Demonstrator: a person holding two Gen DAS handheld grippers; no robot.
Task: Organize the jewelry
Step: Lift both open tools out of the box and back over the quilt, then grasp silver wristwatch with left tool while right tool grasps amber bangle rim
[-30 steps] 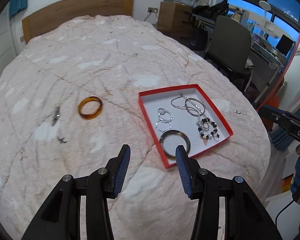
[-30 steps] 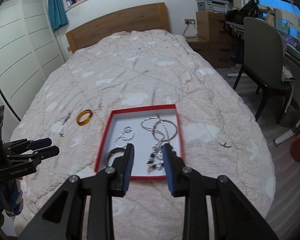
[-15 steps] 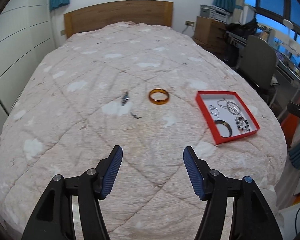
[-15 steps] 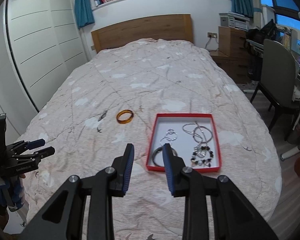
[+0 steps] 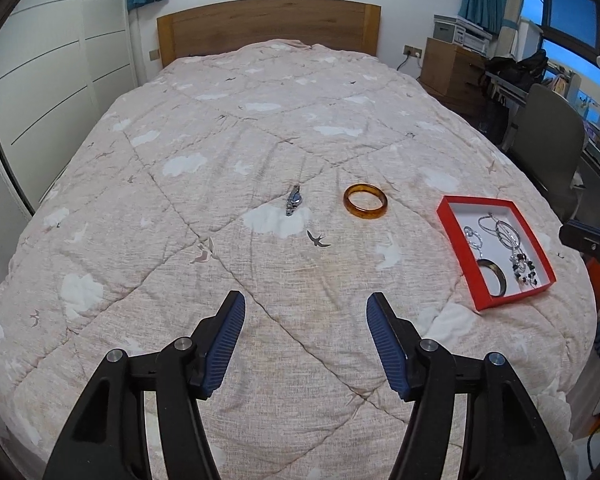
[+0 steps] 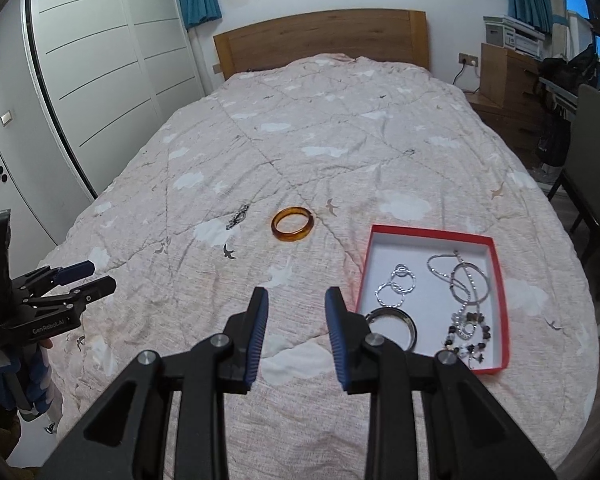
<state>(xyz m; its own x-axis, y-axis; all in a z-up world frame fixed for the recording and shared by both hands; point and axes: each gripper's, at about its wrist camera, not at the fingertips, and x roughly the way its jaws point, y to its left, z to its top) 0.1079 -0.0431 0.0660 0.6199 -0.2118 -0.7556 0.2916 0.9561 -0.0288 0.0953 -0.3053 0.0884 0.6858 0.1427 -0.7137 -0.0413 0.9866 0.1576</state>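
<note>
An amber bangle lies on the bed quilt, left of a red tray. The tray holds silver hoops, a dark bangle and a beaded piece. A small dark silver piece lies left of the amber bangle. My left gripper is open and empty, hovering over the near part of the quilt. It also shows at the left edge of the right wrist view. My right gripper is open and empty, near the tray's left front corner.
The bed has a wooden headboard at the far end. White wardrobe doors stand to the left. A chair, a wooden cabinet and a cluttered desk stand to the right of the bed.
Both grippers have pulled back and swung left from the tray. The left gripper has opened wider. The right gripper has opened somewhat. The jewelry has not moved.
</note>
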